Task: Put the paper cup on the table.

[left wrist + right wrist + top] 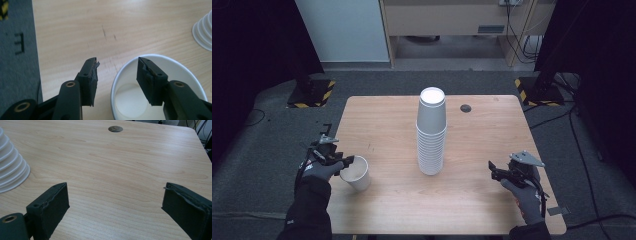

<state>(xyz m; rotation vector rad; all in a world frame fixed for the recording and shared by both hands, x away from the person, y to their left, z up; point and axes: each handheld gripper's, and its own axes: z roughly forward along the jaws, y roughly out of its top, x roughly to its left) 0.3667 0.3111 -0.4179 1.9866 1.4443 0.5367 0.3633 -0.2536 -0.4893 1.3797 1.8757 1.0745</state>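
Single cup (355, 174) left of cup stack (431, 132)

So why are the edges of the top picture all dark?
High view: light falls on the table and cup stack, black curtains swallow the sides. Left gripper view: the single cup looks sharp and evenly lit. Right gripper view: near fingers slightly soft.

Cup stack (203, 32): in my left gripper view it is cut off at the 3 o'clock edge, just a few stacked rims showing; in my right gripper view the 9 o'clock edge cuts it too.
Single cup (160, 92): its near rim runs off the 6 o'clock edge, and my jaw inside it hides part of the far wall.
Table hole (466, 108): too small from above to tell what lines it, perhaps a cable grommet.
My right gripper (115, 202): both jaws clipped by the 6 o'clock edge, the one at 3 o'clock by the side as well.
My forearms: cut off at 6 o'clock in the high view.
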